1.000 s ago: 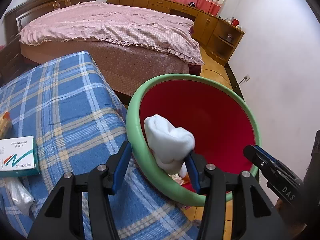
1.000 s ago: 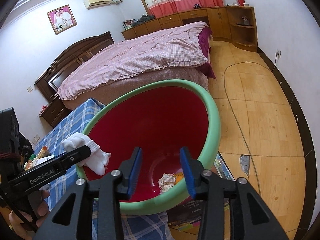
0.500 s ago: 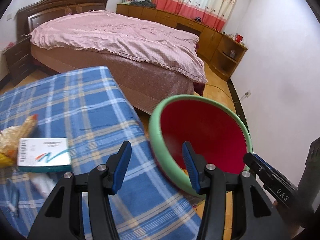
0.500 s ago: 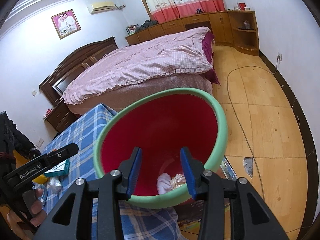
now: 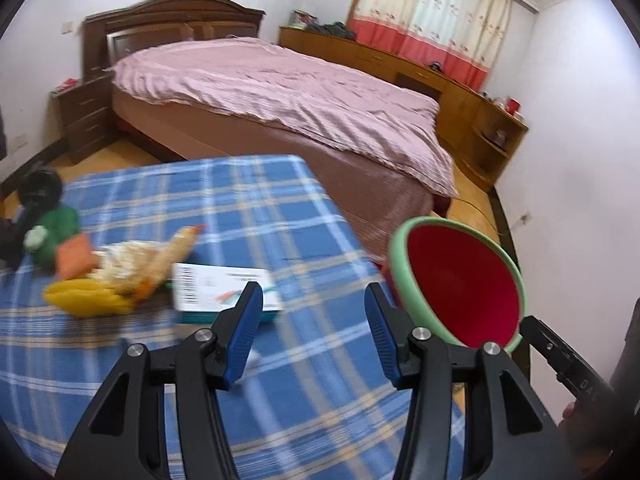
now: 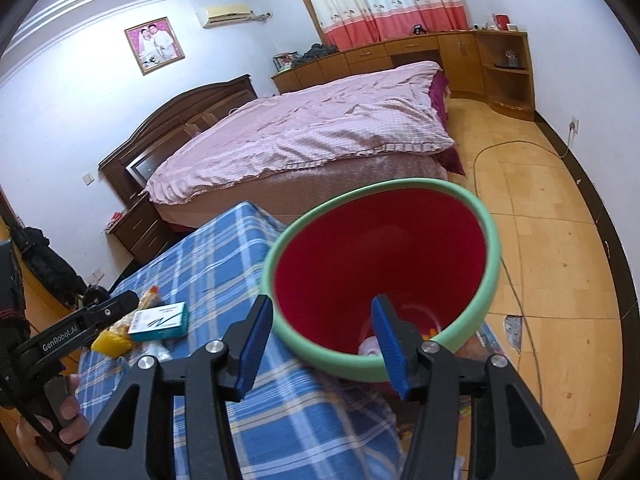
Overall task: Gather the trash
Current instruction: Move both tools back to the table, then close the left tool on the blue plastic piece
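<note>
A red bin with a green rim [image 6: 384, 264] stands beside the blue plaid table [image 6: 208, 264]; it also shows in the left wrist view [image 5: 460, 288]. White crumpled trash [image 6: 370, 347] lies at its bottom. My left gripper [image 5: 312, 332] is open and empty above the table, near a white and teal medicine box [image 5: 224, 292] and a yellow and orange snack wrapper [image 5: 120, 276]. My right gripper [image 6: 320, 344] is open and empty, at the bin's near rim. The box [image 6: 160, 322] and wrapper [image 6: 114, 338] show in the right wrist view too.
A green bottle [image 5: 52, 232] and a black object [image 5: 40, 192] sit at the table's left end. A bed with a pink cover [image 5: 280, 92] stands behind the table. A wooden floor [image 6: 560, 240] with a cable lies to the right of the bin.
My left gripper let go of the white wad into the bin, then drew back and swung left over the table. The right gripper pulled back a little from the bin.
</note>
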### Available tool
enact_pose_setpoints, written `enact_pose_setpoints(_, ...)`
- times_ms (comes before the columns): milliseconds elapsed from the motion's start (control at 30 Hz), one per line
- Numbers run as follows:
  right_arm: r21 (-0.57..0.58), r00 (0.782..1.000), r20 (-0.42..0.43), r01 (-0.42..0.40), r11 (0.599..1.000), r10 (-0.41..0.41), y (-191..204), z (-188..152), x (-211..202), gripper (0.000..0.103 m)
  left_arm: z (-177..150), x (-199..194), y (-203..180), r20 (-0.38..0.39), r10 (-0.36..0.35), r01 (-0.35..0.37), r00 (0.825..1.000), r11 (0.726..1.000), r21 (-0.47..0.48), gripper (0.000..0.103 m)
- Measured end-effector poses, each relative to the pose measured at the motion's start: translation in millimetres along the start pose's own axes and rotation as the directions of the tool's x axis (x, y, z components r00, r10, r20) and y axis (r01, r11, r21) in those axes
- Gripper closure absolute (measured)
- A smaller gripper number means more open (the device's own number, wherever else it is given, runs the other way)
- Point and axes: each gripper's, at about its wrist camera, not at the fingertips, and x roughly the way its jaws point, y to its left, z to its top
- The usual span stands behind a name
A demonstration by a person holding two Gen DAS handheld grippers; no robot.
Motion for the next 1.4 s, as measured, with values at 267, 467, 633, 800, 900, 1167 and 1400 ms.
enact_pose_setpoints(267, -0.051, 0.999, -0.009, -0.052, 0.997, 0.051, 38.2, -10.1, -1.6, 0.047, 0.4, -32.3, 50.7, 0.028, 0.111, -0.11, 0.993, 0.994, -0.023, 0.051)
enact_pose_setpoints(467, -0.085, 0.996, -0.033, -0.091, 0.992, 0.088, 66.1, -20.9, 0.7, 0.046, -7.3, -41.9, 85.5, 0.019, 0.18, -0.18, 0.983, 0.983, -0.026, 0.051)
enact_pose_setpoints(633, -0.113, 0.993, -0.054, -0.107, 0.988, 0.102, 85.9, -29.0, 6.0, 0.046, -20.9, -40.5, 110.5, -0.023, 0.212, -0.212, 0.977, 0.977, -0.033, 0.051)
enact_pose_setpoints(800, -0.131, 0.991, -0.08, -0.114, 0.985, 0.104, 101.5, -37.9, 15.8, 0.046, -36.4, -31.1, 128.6, -0.066, 0.209, -0.212, 0.976, 0.976, -0.051, 0.051)
enact_pose_setpoints(900, -0.137, 0.99, -0.098, -0.116, 0.984, 0.103, 109.4, -41.5, 23.2, 0.046, -42.7, -25.3, 132.8, -0.084, 0.198, -0.203, 0.977, 0.978, -0.052, 0.051)
enact_pose_setpoints(1167, -0.161, 0.987, -0.136, -0.109, 0.981, 0.087, 122.7, -49.7, 38.5, 0.046, -55.0, -4.8, 136.3, -0.138, 0.169, -0.177, 0.976, 0.983, -0.047, 0.051)
enact_pose_setpoints(1400, -0.164, 0.984, -0.163, -0.1, 0.981, 0.074, 125.1, -52.2, 50.3, 0.046, -64.5, 10.3, 137.0, -0.182, 0.163, -0.171, 0.97, 0.985, -0.029, 0.051)
